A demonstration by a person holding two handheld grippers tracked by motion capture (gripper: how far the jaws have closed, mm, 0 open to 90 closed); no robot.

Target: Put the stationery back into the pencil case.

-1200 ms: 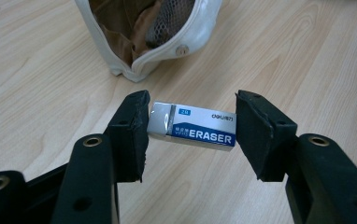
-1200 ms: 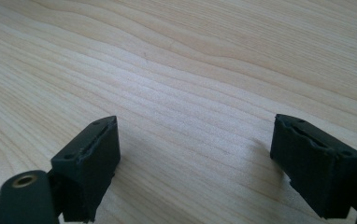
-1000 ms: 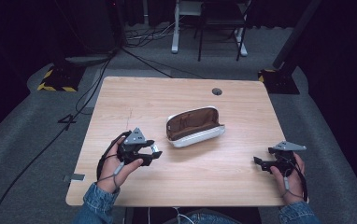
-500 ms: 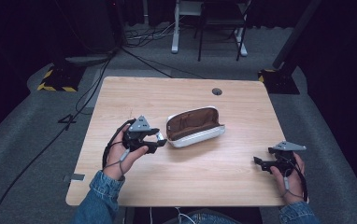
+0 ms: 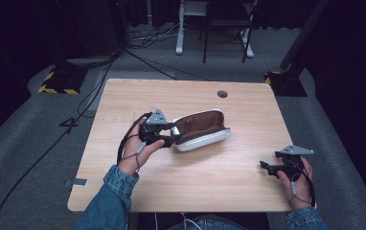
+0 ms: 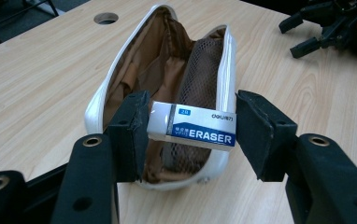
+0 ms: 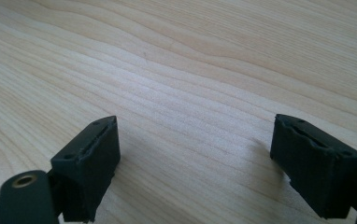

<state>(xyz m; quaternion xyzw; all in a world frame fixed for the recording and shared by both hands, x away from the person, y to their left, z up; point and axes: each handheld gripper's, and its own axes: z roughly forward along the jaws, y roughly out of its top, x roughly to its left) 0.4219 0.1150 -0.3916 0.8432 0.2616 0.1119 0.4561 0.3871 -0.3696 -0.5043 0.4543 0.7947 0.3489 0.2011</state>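
Bare table (image 5: 210, 177) between the hands — only the open pouch (image 5: 201, 130) intrudes.

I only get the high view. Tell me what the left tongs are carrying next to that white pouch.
Observer: The left tongs are clamped on the two ends of a white block eraser in a blue-and-white paper sleeve, printed ERASER.
Operator: Say where it sits against the opening.
Observer: It hangs just in front of the unzipped mouth of the white leatherette pencil pouch, not inside yet.
Operator: Check the inside for me.
Observer: The lining is tan fabric, with a brown mesh pocket along one wall; I see nothing stored in it.
Operator: Report the other hand.
Observer: The right tongs stand open with bare light wooden table between them.
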